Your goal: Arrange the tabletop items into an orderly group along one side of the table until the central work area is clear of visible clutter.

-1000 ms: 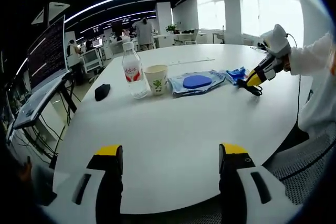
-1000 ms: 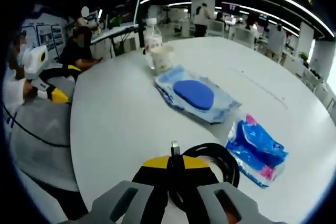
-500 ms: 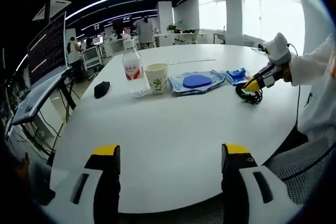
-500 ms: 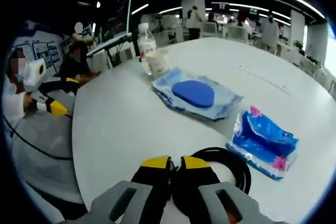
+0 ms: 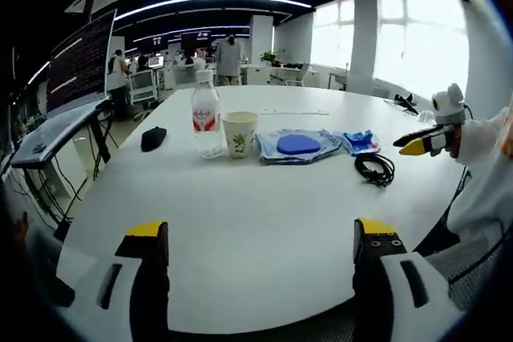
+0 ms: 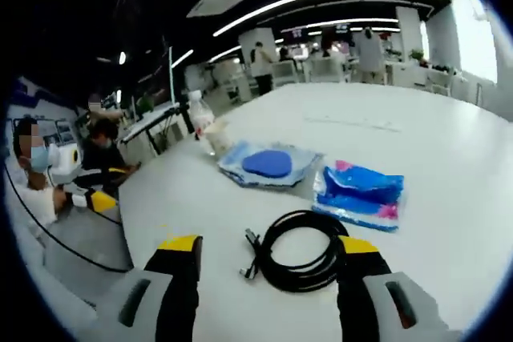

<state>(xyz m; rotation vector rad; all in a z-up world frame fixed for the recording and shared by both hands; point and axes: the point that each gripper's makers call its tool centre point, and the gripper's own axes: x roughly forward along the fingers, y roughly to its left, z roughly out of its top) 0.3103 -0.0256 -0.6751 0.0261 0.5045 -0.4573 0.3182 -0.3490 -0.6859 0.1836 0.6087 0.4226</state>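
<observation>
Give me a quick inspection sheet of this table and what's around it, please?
Surface: white table, bare in the near middle.
Job's things: water bottle, paper cup, wipes pack with blue lid and small blue packet stand in a row; black pouch apart beside the bottle.
Clutter: nothing seen beyond these.
Grippers: left tool open over the near edge; right tool open, its jaws either side of the cable, not gripping it.
Cables: coiled black cable lying loose beside the blue packet.
Surroundings: open office with desks, screens, windows and people in the background.
</observation>
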